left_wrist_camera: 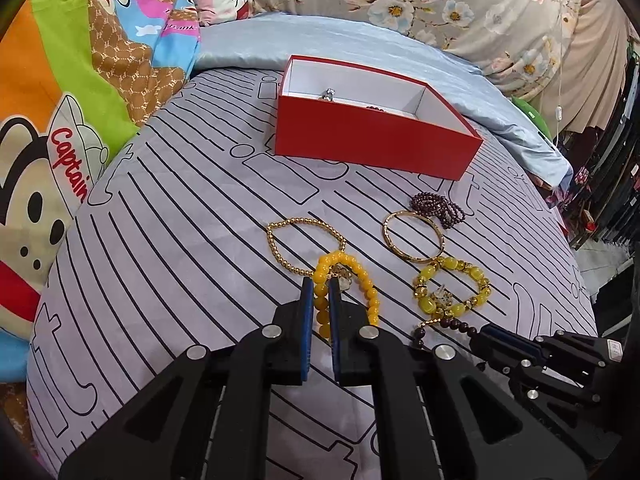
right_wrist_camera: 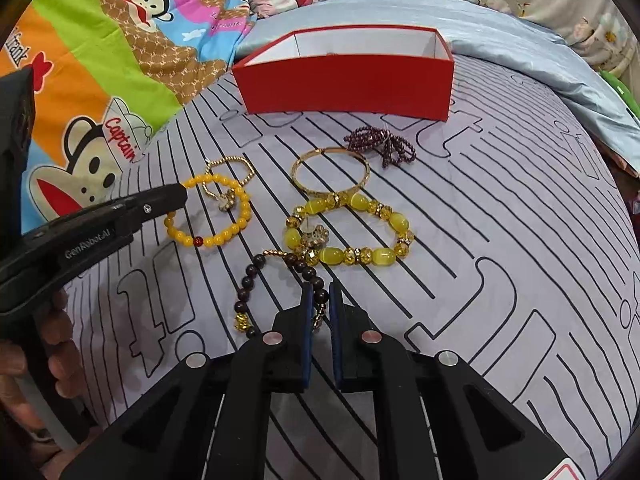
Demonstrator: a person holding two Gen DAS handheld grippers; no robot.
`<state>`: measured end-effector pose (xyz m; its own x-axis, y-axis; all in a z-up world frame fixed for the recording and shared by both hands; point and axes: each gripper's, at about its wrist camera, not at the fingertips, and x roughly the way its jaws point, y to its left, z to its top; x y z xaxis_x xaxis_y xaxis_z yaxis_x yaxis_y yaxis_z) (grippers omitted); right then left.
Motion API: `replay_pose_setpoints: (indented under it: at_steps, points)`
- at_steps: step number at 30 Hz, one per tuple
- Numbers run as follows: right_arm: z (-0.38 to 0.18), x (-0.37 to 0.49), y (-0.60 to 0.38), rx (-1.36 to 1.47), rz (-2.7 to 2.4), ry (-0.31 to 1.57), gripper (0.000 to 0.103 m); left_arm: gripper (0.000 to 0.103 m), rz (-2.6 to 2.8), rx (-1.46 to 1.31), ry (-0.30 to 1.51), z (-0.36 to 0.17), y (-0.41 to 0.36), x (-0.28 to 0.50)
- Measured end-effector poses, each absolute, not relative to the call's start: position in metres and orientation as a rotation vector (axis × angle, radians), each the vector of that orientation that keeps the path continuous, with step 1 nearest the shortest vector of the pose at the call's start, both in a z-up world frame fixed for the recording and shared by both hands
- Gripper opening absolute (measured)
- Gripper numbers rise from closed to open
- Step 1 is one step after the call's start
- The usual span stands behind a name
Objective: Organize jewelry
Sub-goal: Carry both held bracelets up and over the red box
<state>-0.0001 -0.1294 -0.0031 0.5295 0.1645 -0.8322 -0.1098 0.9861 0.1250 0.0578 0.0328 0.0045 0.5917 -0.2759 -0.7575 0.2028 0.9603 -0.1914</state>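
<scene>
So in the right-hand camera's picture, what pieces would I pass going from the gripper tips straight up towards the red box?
Right gripper closed on the dark bead bracelet → chunky yellow bead bracelet → gold bangle → purple bead cluster → red box.

Your black left gripper and black right gripper were both nearly closed, fingers angled downward.

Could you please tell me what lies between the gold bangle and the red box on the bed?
In both wrist views, the dark purple beaded bracelet lies between the gold bangle and the red box, on striped sheet.
</scene>
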Motion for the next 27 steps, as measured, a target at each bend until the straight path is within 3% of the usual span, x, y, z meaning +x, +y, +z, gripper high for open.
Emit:
replay_pose_setpoints:
  at_steps: [27]
  points:
    - [0.083, 0.022, -0.166, 0.136, 0.127, 0.803, 0.008, 0.007, -0.352, -0.108, 0.776, 0.073, 0.025, 0.076]
